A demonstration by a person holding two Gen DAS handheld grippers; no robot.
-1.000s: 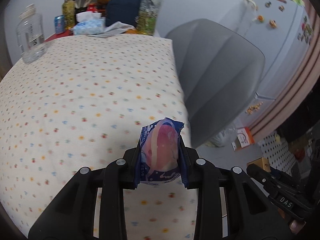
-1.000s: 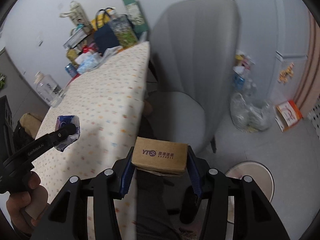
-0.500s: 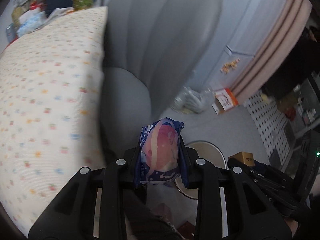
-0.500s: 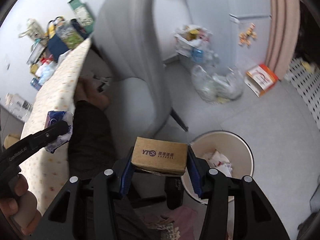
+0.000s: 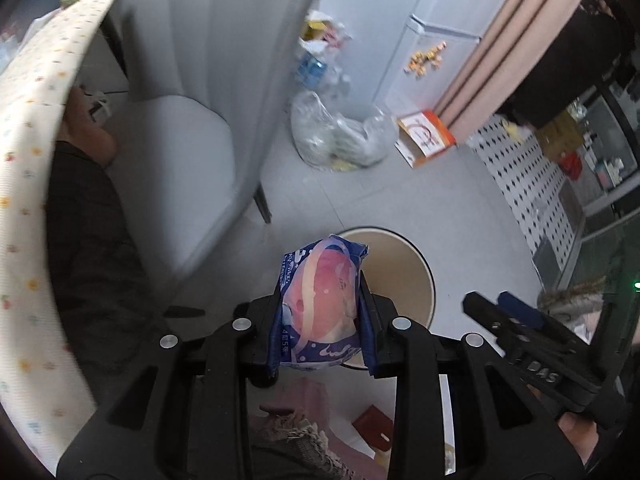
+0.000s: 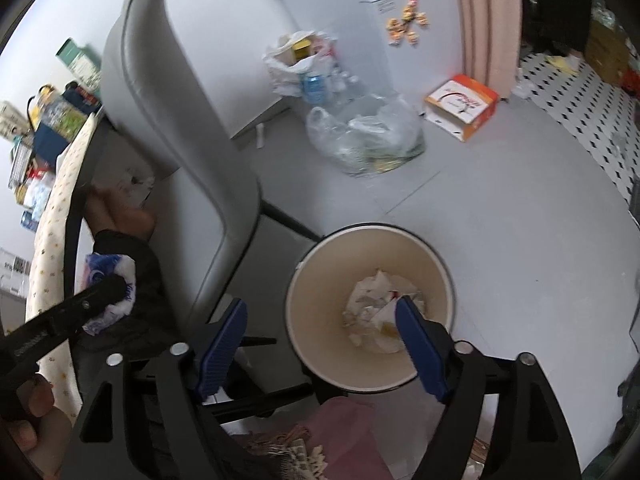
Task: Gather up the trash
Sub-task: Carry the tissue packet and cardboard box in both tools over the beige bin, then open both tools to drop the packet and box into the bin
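Note:
My left gripper [image 5: 320, 308] is shut on a blue and pink snack wrapper [image 5: 320, 304] and holds it above the near-left rim of a round cream trash bin [image 5: 404, 264] on the floor. In the right wrist view the wrapper [image 6: 112, 284] shows at the left in that gripper. My right gripper [image 6: 320, 340] is open and empty, its blue pads spread over the bin [image 6: 320, 312]. Crumpled white paper [image 6: 380, 312] lies in the bin. The brown cardboard box is not in view.
A grey chair [image 6: 172, 128] stands left of the bin, beside the table with the dotted cloth [image 5: 32, 128]. A clear plastic bag of bottles [image 6: 368, 136], a white bag [image 6: 296, 60] and an orange-and-white box [image 6: 460, 104] sit on the grey floor near the fridge.
Both grippers swung from the table down toward the bin. My right gripper opened and the brown cardboard box it held is gone from it. The left still holds the wrapper.

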